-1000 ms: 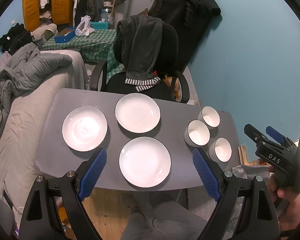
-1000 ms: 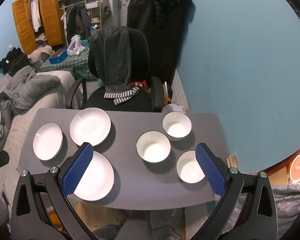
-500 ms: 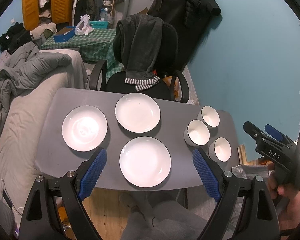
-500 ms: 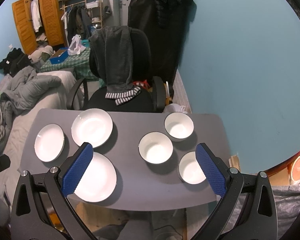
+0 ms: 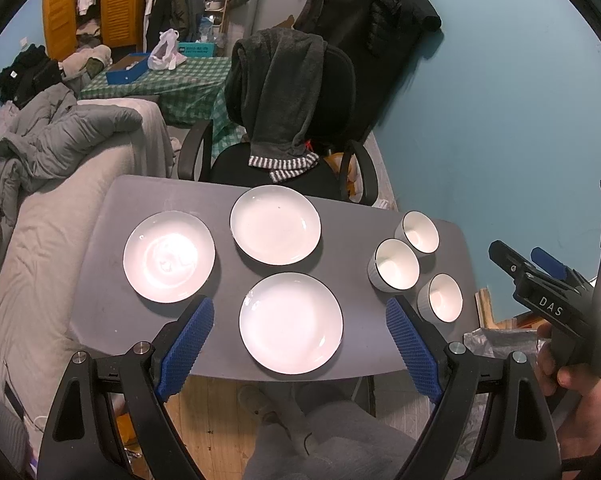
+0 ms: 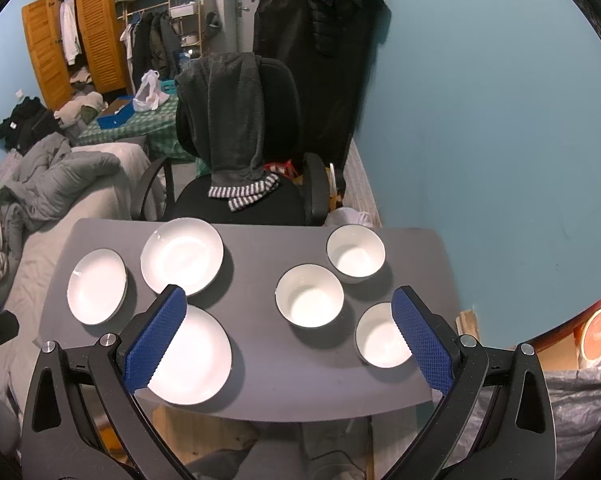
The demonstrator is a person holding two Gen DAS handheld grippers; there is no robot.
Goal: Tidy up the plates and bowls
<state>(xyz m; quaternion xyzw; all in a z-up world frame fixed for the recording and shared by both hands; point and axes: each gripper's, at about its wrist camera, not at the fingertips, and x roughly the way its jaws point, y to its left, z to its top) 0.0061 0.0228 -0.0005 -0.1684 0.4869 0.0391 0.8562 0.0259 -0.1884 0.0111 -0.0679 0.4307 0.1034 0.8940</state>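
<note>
Three white plates lie on the grey table [image 5: 224, 276]: a left plate [image 5: 168, 257], a far plate [image 5: 275, 224] and a near plate [image 5: 291, 322]. Three white bowls stand at the right: a far bowl [image 5: 418, 232], a middle bowl [image 5: 394, 266] and a near bowl [image 5: 442, 298]. My left gripper [image 5: 296, 340] is open and empty, held above the near plate. My right gripper [image 6: 288, 330] is open and empty, above the table near the middle bowl [image 6: 309, 295]. It also shows from the side in the left wrist view [image 5: 548, 280].
A black office chair [image 5: 288, 120] draped with a dark garment stands behind the table. A bed with grey bedding [image 5: 40, 184] lies to the left. A blue wall [image 5: 500, 120] is close on the right. My legs [image 5: 300, 432] are under the near edge.
Both grippers have drifted very slightly; the right wrist view has shifted a little nearer the table. Plates and bowls have not moved.
</note>
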